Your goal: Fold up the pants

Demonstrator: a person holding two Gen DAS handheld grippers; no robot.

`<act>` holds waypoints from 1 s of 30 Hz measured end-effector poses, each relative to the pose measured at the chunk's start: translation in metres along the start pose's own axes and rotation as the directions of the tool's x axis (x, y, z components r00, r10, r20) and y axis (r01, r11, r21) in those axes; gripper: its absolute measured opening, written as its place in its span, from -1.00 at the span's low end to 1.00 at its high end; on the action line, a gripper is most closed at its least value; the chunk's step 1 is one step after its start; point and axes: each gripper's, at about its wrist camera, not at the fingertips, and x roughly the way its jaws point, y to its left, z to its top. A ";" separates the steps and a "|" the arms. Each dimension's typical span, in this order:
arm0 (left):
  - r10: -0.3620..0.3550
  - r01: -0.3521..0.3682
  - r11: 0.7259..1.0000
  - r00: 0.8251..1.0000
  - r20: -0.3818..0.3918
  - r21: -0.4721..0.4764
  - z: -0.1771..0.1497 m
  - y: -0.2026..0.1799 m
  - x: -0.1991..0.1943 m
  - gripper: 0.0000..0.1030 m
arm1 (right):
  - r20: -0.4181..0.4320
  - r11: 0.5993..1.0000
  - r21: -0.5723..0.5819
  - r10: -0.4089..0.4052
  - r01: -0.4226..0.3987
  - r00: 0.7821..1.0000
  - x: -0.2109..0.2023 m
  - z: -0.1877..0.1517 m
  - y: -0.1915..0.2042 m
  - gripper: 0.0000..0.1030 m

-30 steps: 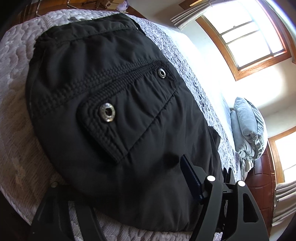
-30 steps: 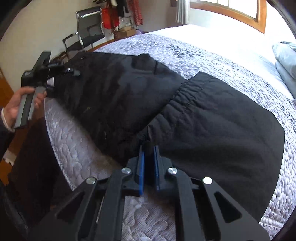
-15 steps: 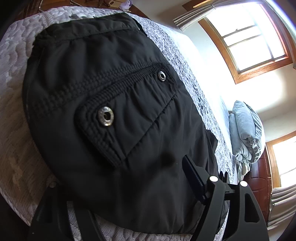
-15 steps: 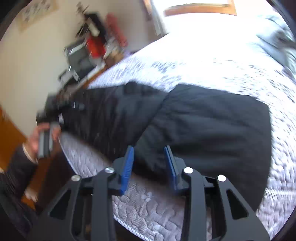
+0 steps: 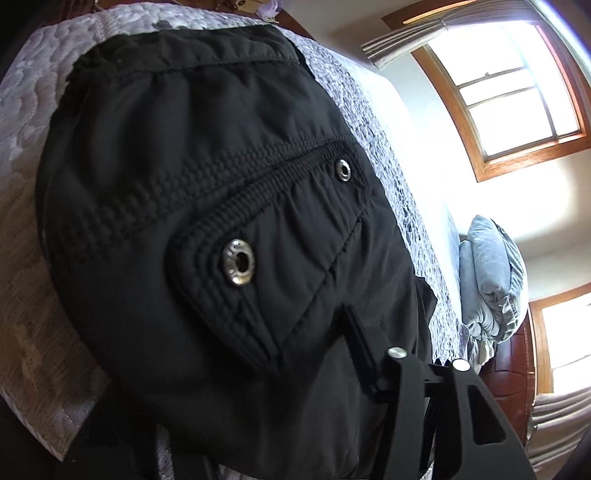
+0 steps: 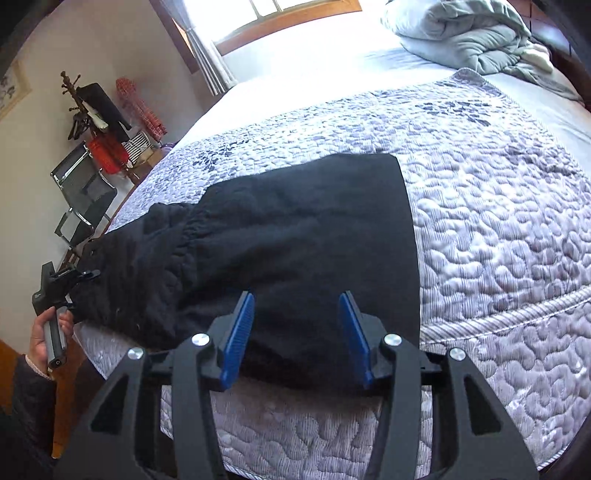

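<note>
Black pants (image 6: 295, 236) lie on a grey quilted bed (image 6: 498, 229), folded over on themselves near the bed's front edge. My right gripper (image 6: 297, 321) is open and empty, its blue pads just above the pants' near edge. In the left wrist view the pants (image 5: 207, 229) fill the frame, with a snap-button pocket flap (image 5: 239, 262). My left gripper (image 5: 258, 417) is mostly hidden by the cloth, with only the right finger (image 5: 364, 350) showing, and the fabric lies between the jaws. It also shows far left in the right wrist view (image 6: 62, 277), at the pants' end.
A folded grey-blue duvet (image 6: 469, 33) lies at the head of the bed. A chair (image 6: 81, 192) and a coat stand (image 6: 85, 107) stand at the left by the wall. Windows (image 5: 517, 85) are behind the bed. The bed edge (image 6: 295, 424) runs below my right gripper.
My right gripper let go of the pants fold, opened wide and swung right along the edge. My left gripper stayed on the pants' end, pushing slightly closer.
</note>
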 end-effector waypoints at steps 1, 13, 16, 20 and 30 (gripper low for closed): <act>0.001 -0.001 1.000 1.000 0.005 0.003 -0.001 0.000 -0.001 -0.16 | -0.006 1.000 -0.002 -0.003 0.003 1.000 0.002 -0.001 -0.001 -0.01; 0.012 -0.050 0.974 0.986 0.167 0.221 -0.022 -0.055 -0.034 -0.63 | -0.017 1.000 -0.015 -0.012 0.012 1.000 0.009 -0.005 0.000 0.01; -0.001 -0.064 0.944 0.980 0.197 0.323 -0.033 -0.084 -0.040 -0.63 | -0.011 1.000 -0.013 -0.016 0.016 1.000 0.007 -0.006 -0.001 0.05; -0.026 -0.074 0.894 0.976 0.216 0.442 -0.047 -0.118 -0.042 -0.63 | -0.005 1.000 -0.013 -0.019 0.019 1.000 0.005 -0.007 -0.001 0.05; -0.079 -0.096 0.617 0.980 0.182 0.782 -0.129 -0.213 -0.025 -0.63 | 0.007 1.000 0.011 -0.016 0.016 1.000 0.004 -0.008 -0.006 0.05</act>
